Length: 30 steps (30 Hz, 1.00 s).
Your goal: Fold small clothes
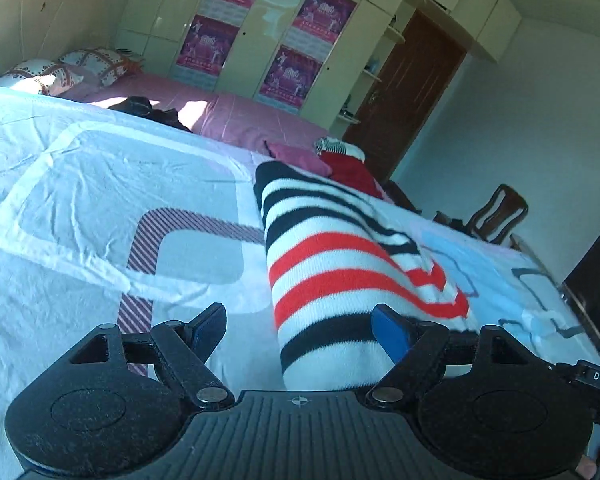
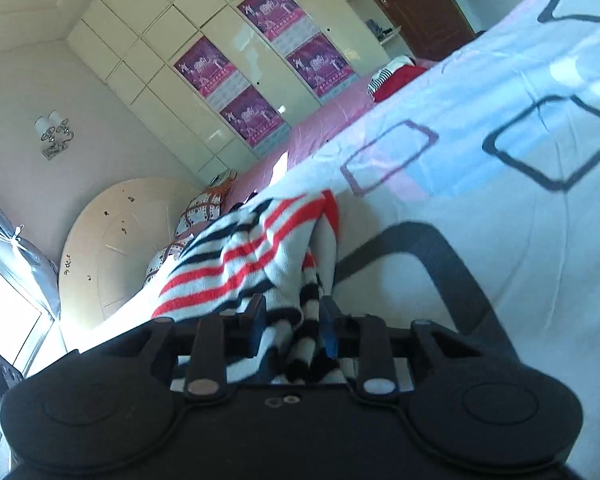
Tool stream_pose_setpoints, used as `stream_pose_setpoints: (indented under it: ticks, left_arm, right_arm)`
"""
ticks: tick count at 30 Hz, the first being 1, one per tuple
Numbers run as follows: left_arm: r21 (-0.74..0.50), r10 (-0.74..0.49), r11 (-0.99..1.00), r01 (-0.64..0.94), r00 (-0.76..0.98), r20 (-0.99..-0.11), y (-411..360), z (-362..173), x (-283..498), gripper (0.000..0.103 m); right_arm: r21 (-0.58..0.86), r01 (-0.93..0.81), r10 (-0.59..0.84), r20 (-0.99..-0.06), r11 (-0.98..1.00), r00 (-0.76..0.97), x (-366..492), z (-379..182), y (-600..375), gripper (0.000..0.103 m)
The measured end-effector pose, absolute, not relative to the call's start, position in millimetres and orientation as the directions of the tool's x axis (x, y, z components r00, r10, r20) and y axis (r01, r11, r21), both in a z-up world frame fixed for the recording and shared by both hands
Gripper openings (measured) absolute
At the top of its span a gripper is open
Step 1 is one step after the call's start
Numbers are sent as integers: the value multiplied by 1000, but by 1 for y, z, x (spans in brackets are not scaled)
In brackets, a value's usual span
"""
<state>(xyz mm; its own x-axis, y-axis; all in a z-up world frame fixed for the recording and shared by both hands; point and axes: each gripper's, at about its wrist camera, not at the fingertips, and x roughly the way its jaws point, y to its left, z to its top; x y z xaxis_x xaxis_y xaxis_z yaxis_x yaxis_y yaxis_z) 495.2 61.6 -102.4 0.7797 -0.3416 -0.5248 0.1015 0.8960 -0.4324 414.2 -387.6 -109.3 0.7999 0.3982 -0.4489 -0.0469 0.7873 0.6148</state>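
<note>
A small white sweater with red and black stripes (image 1: 332, 264) lies on the white bedsheet (image 1: 80, 200). My left gripper (image 1: 300, 328) is open just above the sheet, with the sweater's near end between its blue pads. In the right wrist view the same sweater (image 2: 252, 256) is bunched and lifted. My right gripper (image 2: 292, 320) is shut on a gathered fold of it, blue pads (image 2: 329, 332) pressing the cloth.
A pink garment (image 1: 300, 158) and a red garment with a striped piece (image 1: 352, 168) lie at the far edge of the sheet. Dark clothes (image 1: 148, 110) and pillows (image 1: 60, 68) are on the pink bed behind. A wooden chair (image 1: 496, 216) stands on the right.
</note>
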Motion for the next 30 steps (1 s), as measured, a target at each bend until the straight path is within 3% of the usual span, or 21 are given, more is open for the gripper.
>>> stream_pose_setpoints:
  ticks: [3, 5, 7, 11, 16, 19, 20, 21, 22, 24, 26, 28, 30]
  left_arm:
    - [-431, -361, 894, 123, 768, -529, 61, -98, 520, 79]
    - [-454, -392, 881, 134, 743, -542, 60, -101, 541, 79]
    - [-470, -414, 872, 141, 725, -551, 58, -106, 559, 79]
    - [-513, -454, 848, 132, 681, -575, 54, -118, 588, 79]
    - [-533, -466, 838, 119, 664, -585, 50, -131, 599, 79]
    - [-533, -459, 838, 113, 674, -579, 49, -135, 596, 79]
    - [-523, -449, 844, 117, 689, -569, 48, -133, 595, 79]
    - [-501, -432, 856, 125, 704, -564, 46, -131, 593, 79]
    - [-475, -416, 870, 133, 715, -561, 42, -128, 592, 72]
    - [-414, -387, 896, 161, 741, -549, 33, -121, 589, 66]
    - [-313, -324, 935, 169, 769, -551, 20, -116, 586, 66]
    - [-253, -291, 952, 171, 759, -582, 11, -119, 589, 67]
    - [-270, -287, 951, 149, 750, -596, 13, -121, 592, 75]
  right_arm:
    - [600, -70, 415, -461, 797, 784, 448, -99, -388, 33]
    - [582, -80, 418, -474, 809, 775, 472, -95, -386, 49]
    - [555, -90, 417, -497, 827, 761, 496, -98, -382, 51]
    - [564, -67, 446, -568, 823, 692, 538, -115, -381, 46]
    - [589, -109, 485, -530, 801, 695, 554, -122, -381, 39]
    - [576, -116, 474, -524, 809, 708, 563, -121, -379, 31]
    - [564, -123, 470, -525, 816, 709, 564, -121, -377, 22]
    - [532, -149, 460, -518, 833, 721, 563, -118, -373, 15]
    - [477, -179, 436, -507, 860, 744, 560, -113, -368, 11]
    - [368, -237, 402, -478, 899, 781, 553, -104, -359, 10]
    - [243, -262, 351, -478, 934, 806, 552, -102, -347, 10]
    - [147, -241, 282, -551, 959, 786, 562, -118, -341, 10]
    - [162, -219, 272, -567, 962, 777, 562, -129, -345, 12]
